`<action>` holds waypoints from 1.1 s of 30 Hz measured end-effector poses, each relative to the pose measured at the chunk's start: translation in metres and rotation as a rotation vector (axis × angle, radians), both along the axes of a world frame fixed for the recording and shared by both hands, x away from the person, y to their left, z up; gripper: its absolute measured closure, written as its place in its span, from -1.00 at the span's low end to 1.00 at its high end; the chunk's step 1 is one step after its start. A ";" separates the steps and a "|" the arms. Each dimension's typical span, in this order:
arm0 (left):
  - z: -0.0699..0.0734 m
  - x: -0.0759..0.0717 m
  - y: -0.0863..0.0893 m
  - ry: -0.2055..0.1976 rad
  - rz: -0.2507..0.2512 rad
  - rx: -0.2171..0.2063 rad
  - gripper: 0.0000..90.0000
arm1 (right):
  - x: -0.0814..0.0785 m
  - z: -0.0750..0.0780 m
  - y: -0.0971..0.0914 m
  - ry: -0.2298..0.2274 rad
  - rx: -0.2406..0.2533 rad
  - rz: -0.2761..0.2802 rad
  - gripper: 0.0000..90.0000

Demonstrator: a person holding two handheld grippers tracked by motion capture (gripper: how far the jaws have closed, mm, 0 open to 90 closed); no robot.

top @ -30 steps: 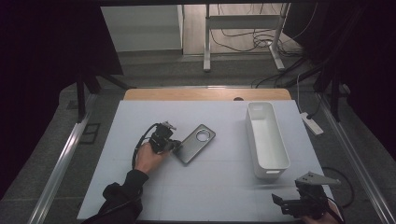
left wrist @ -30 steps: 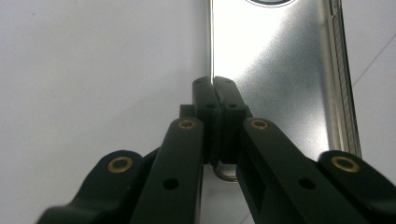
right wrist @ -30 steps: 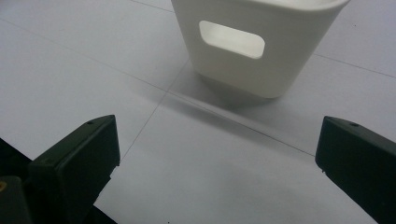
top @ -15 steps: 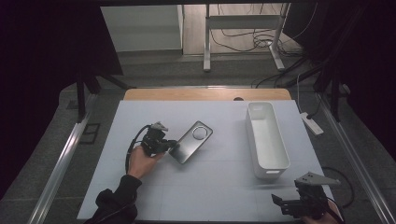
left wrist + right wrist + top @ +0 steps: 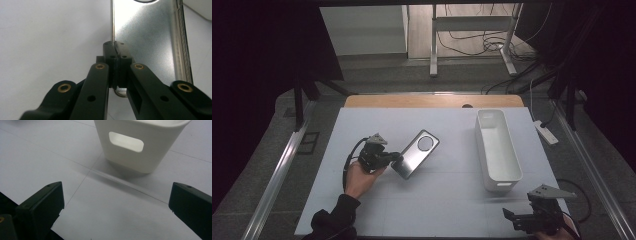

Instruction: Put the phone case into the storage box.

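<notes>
Metal plate (image 5: 415, 153), a flat silvery rectangle with rounded corners and a round ring mark near its far end, is lying aslant on the white table sheet (image 5: 437, 200), left of centre. Its near corner is being pinched by the left gripper (image 5: 393, 157), held in the person's left hand (image 5: 360, 176) coming in from the bottom left. In the left gripper view the two black jaws are standing closed together on the plate's thin edge (image 5: 113, 45), one pad on each face, with the brushed metal surface running up and away to the right of them. Whether the plate's held end is lifted off the sheet, I cannot tell.

Right gripper (image 5: 532, 220) is sitting at the bottom right corner of the table, well apart from the plate. Its jaws are standing wide with only bare sheet between them. Just beyond it, a long white plastic bin (image 5: 497, 145) is standing upright on the right half of the table; its near end wall with the handle slot (image 5: 126, 142) is facing the right gripper.
</notes>
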State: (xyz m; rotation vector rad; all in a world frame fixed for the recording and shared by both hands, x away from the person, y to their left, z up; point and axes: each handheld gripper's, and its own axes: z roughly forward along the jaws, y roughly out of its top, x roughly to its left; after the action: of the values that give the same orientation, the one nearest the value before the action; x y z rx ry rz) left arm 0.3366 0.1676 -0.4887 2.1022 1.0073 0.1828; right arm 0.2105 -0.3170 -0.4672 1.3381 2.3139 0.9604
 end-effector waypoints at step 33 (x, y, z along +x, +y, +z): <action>0.019 -0.072 0.021 -0.148 0.073 -0.095 0.98 | -0.002 0.001 0.001 -0.020 0.000 0.004 -1.00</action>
State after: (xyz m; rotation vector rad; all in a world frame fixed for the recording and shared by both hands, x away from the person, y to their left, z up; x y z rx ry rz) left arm 0.2649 0.1882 -0.4699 1.9372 0.9854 0.3161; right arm 0.2085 -0.3162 -0.4663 1.3190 2.3027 0.9699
